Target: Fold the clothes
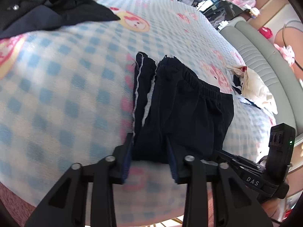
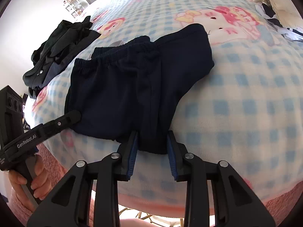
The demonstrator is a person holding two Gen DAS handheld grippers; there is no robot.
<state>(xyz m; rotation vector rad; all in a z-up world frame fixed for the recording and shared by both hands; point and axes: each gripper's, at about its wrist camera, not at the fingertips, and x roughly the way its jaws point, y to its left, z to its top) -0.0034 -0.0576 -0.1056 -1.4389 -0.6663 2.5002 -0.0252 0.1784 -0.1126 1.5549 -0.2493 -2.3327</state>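
Dark navy shorts (image 1: 181, 109) with an elastic waistband and white side stripes lie folded on the blue-checked blanket (image 1: 66, 87). My left gripper (image 1: 150, 141) has its jaws apart around the near edge of the shorts. In the right wrist view the shorts (image 2: 132, 90) lie spread ahead. My right gripper (image 2: 152, 140) also has its jaws apart around the near hem. The left gripper's finger (image 2: 62, 121) shows resting on the shorts' left edge. The right gripper's body (image 1: 280, 151) shows at the right of the left wrist view.
A pile of black clothes (image 1: 47, 5) lies at the far left; it also shows in the right wrist view (image 2: 60, 45). A cream and white garment (image 1: 251, 87) lies near the grey headboard (image 1: 265, 60). The blanket's pink edge (image 2: 284, 198) hangs at the bed's front.
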